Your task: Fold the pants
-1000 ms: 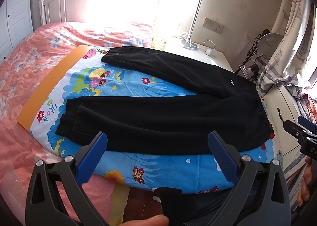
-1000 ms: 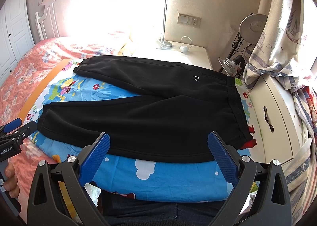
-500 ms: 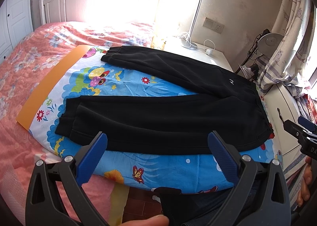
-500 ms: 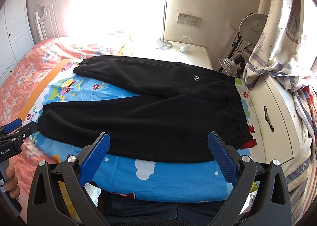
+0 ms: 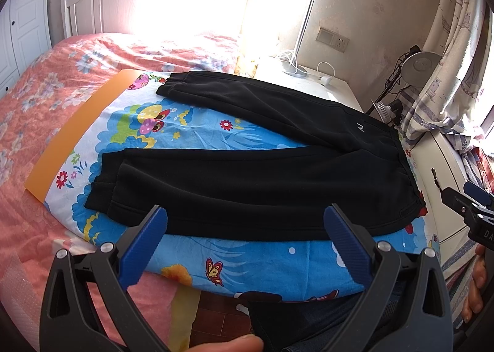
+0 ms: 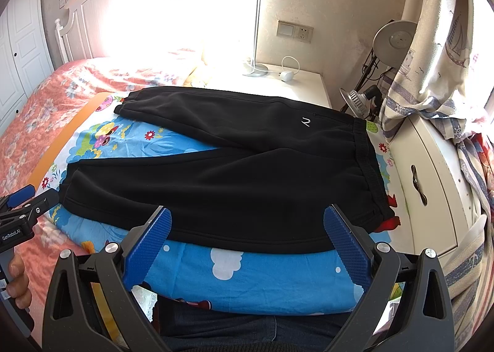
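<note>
Black pants [image 5: 262, 179] [image 6: 247, 173] lie flat on a blue cartoon-print sheet [image 5: 185, 136] over the bed, legs spread in a V toward the left, waistband at the right. A small white logo [image 6: 305, 121] marks the far leg near the waist. My left gripper [image 5: 247, 237] hovers open just short of the near leg's front edge, nothing between its blue pads. My right gripper [image 6: 247, 237] is open too, over the same front edge nearer the waist. Each gripper shows at the edge of the other's view, left gripper [image 6: 21, 207] and right gripper [image 5: 469, 203], held by a hand.
An orange board [image 5: 74, 132] lies under the sheet's left side on a pink floral bedspread [image 5: 37, 89]. A white nightstand [image 6: 296, 83] with a lamp base and charger stands behind. A white cabinet [image 6: 426, 185], a desk lamp [image 6: 395, 40] and a curtain crowd the right.
</note>
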Action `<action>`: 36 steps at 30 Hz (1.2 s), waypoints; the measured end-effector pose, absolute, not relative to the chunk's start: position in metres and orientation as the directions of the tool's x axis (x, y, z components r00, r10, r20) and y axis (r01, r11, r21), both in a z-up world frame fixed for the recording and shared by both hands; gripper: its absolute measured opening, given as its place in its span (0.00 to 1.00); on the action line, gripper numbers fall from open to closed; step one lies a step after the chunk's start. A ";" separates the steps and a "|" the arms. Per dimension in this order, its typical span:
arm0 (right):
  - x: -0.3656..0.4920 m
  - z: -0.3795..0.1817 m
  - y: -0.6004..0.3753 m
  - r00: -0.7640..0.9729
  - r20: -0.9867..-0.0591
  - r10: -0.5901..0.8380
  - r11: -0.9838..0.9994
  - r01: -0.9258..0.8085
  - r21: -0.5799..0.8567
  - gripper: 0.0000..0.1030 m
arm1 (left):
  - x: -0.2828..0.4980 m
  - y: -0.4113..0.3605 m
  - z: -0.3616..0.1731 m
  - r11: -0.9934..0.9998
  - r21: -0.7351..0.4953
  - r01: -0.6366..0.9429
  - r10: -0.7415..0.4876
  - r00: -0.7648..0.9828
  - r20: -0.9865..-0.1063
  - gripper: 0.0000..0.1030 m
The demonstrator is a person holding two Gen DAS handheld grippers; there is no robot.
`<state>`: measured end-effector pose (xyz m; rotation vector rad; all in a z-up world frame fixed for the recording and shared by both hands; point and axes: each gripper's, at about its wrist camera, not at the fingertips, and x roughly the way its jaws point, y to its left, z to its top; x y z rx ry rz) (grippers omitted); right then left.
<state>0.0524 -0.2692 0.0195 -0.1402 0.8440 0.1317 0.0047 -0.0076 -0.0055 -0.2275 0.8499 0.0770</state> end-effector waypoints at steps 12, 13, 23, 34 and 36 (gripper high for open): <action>0.052 0.020 -0.269 0.657 -0.752 0.059 0.983 -0.170 -0.071 0.93 | 0.006 -0.010 -0.007 0.973 -0.170 -0.158 -0.024 0.659 -0.752 0.98; 0.052 0.020 -0.269 0.657 -0.752 0.059 0.983 -0.170 -0.071 0.93 | 0.005 -0.009 -0.006 0.973 -0.169 -0.159 -0.024 0.659 -0.752 0.98; 0.049 0.017 -0.268 0.657 -0.752 0.059 0.983 -0.169 -0.070 0.93 | 0.005 -0.012 -0.009 0.972 -0.172 -0.160 -0.025 0.658 -0.753 0.98; 0.077 -0.031 -0.286 0.573 -0.813 0.101 0.984 -0.180 -0.005 0.93 | 0.028 -0.038 -0.020 0.986 -0.161 -0.043 -0.081 0.719 -0.690 0.98; 0.090 -0.053 -0.300 0.542 -0.833 0.111 0.985 -0.174 0.019 0.93 | 0.042 -0.050 -0.033 0.984 -0.177 -0.018 -0.114 0.699 -0.706 0.98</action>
